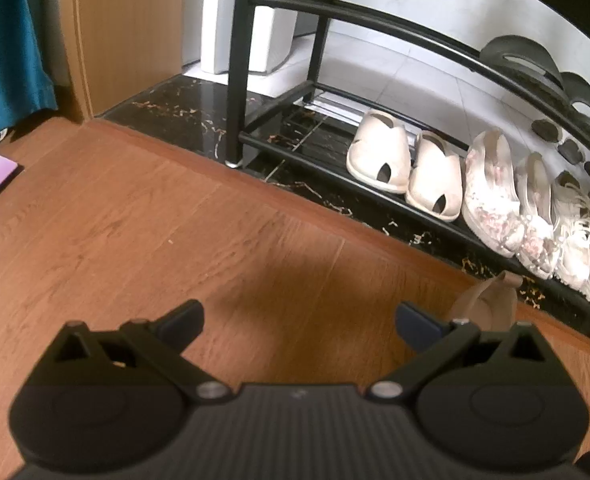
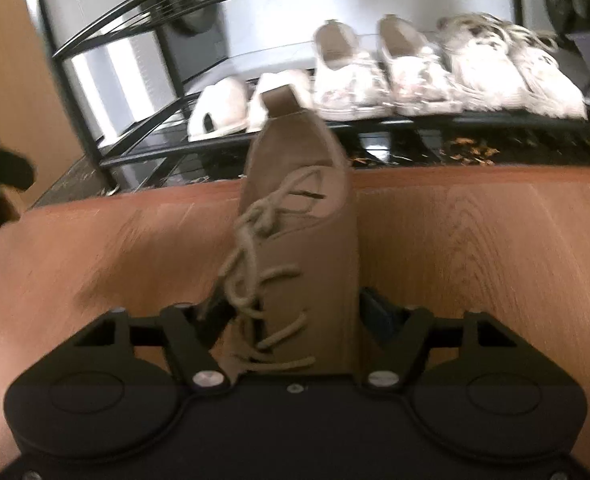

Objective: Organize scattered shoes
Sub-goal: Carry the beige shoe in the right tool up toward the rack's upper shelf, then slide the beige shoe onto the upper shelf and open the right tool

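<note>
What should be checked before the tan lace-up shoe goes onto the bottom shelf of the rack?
1. Tan shoe sits between the fingers of the right gripper: ok.
2. Firm grip on it: cannot tell; the pad contact is hidden by the shoe and laces.
3. Free space on the bottom shelf, left of the cream slippers: ok.
4. Left gripper open, empty and out of the way over the wooden floor: ok.
5. Loose laces clear of the fingers: not ok; they hang by the left finger.
6. Matching second tan shoe located: cannot tell.
</note>
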Available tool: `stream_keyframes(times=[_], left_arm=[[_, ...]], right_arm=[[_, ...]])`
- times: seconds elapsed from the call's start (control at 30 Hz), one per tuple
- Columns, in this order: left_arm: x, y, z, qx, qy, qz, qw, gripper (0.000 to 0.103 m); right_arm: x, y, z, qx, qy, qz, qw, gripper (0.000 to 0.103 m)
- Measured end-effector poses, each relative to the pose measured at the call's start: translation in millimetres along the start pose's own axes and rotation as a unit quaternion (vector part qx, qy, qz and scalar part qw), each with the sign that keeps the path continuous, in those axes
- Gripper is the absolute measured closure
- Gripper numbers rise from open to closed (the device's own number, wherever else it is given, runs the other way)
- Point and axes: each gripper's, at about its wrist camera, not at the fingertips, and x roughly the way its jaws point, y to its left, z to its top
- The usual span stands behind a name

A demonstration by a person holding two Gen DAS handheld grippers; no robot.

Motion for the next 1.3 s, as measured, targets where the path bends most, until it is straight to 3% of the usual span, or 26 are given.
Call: stream_keyframes(times=[0.2, 0.47, 0.63, 0.8, 1.0, 1.13, 1.3], left_arm=[[7.3, 8.9, 1.3, -0.028, 0.008, 0.004, 0.9996, 0.001], [10.0, 6.7, -0.5, -0.020, 0.016, -0.003, 0.9997, 0.001], [12.0, 10.3, -0.5, -0.032, 0.017, -0.002, 0.9993, 0.001], [19.2, 17.2, 0.7, -0.056, 0.029, 0.001, 0.9980, 0.001], [21.2, 29.7, 1.3, -0.094, 0.025, 0.018, 0.9951, 0.001], [20.9, 31.0, 1.9, -0.096, 0.025, 0.017, 0.9949, 0.001], [18.9, 37.2, 2.7, -0.113, 0.022, 0.018, 0.9932, 0.001]], right_arm=[[-0.3, -4.0, 2.9, 0.001, 0.002, 0.007, 1.000, 0.049], [-7.9, -14.0, 6.6, 0.058, -0.012, 0.011, 0.998, 0.052], [-15.5, -10.9, 26.1, 0.081, -0.033, 0.024, 0.996, 0.054], [-30.7, 0.0, 56.3, 0.079, -0.063, 0.069, 0.992, 0.059], [-33.8, 6.8, 80.5, 0.089, -0.049, 0.094, 0.990, 0.060], [-43.4, 17.9, 85.9, 0.056, -0.078, 0.094, 0.991, 0.060], [-62.3, 32.4, 112.3, 0.056, -0.126, 0.119, 0.983, 0.060]])
